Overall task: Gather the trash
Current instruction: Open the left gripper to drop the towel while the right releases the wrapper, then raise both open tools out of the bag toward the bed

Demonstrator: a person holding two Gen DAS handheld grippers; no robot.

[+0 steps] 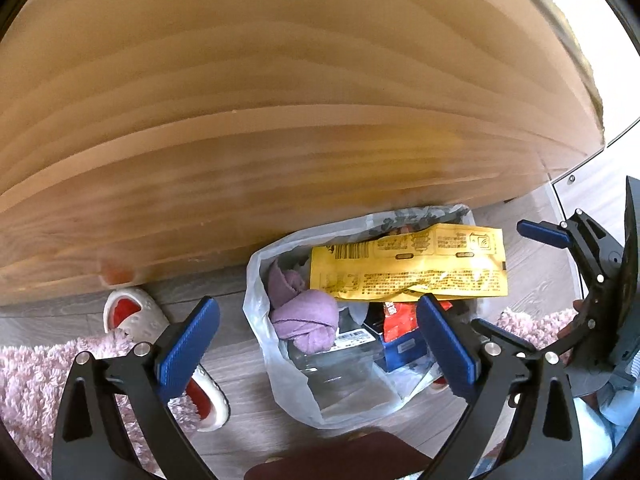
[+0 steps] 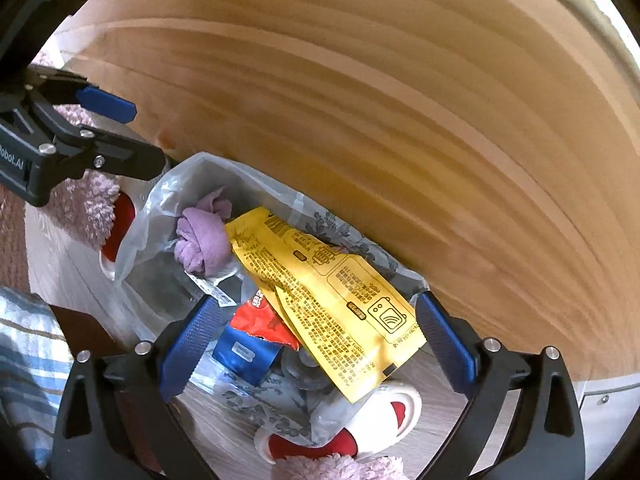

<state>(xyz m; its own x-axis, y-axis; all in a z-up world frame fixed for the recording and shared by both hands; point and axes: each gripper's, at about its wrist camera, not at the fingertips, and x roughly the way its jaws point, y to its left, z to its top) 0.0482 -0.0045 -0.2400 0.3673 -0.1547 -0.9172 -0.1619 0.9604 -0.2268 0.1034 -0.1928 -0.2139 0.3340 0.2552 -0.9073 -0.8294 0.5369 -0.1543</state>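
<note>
Setting: grey wood floor (image 1: 240, 400) beside a pale wooden panel (image 1: 280, 100); pink rug (image 1: 32, 380) at the edges
Left gripper (image 1: 318, 342): jaws wide, nothing between the pads; hangs above the bag
Right gripper (image 2: 316, 344): jaws wide, empty; yellow packet directly below it
Bag (image 1: 256, 280): clear plastic, mouth open, against the panel; purple cloth (image 1: 304, 316) inside
Yellow packet (image 2: 320, 296): lies across the bag's mouth, long axis along the panel; nearer the right gripper
Slipper (image 1: 132, 312): left of the bag
</note>
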